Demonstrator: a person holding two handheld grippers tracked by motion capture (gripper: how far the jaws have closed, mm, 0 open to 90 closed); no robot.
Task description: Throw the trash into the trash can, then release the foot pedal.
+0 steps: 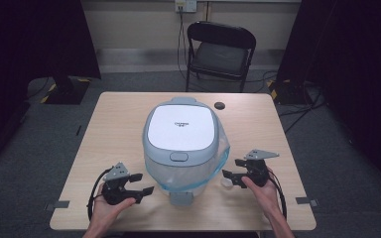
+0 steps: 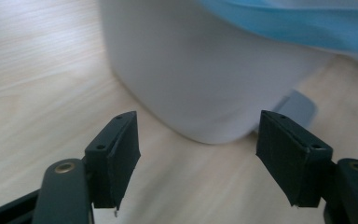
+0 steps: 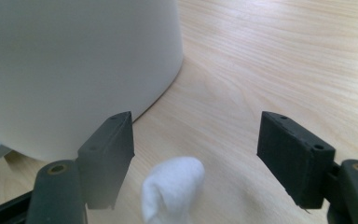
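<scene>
Desk (image 1: 114,124) carries lidded white bin (image 1: 180,144), blue-edged bag (image 1: 217,166) lining it. White wad (image 3: 172,189) lies between right gripper (image 1: 232,168) jaws, spread apart. Left gripper (image 1: 143,184) jaws spread too, facing bin.

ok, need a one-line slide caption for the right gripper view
Open right gripper straddles a crumpled white wad on the wooden table, beside the white bin.

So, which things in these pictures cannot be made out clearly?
- Inside of the bin: hidden by its closed lid, high view.
- Print on the lid: too small to read, high view.
- White wad: its lower part cut off by the bottom edge, right gripper view.
- Blue bag edge: blurred and cut off at the top, left gripper view.
</scene>
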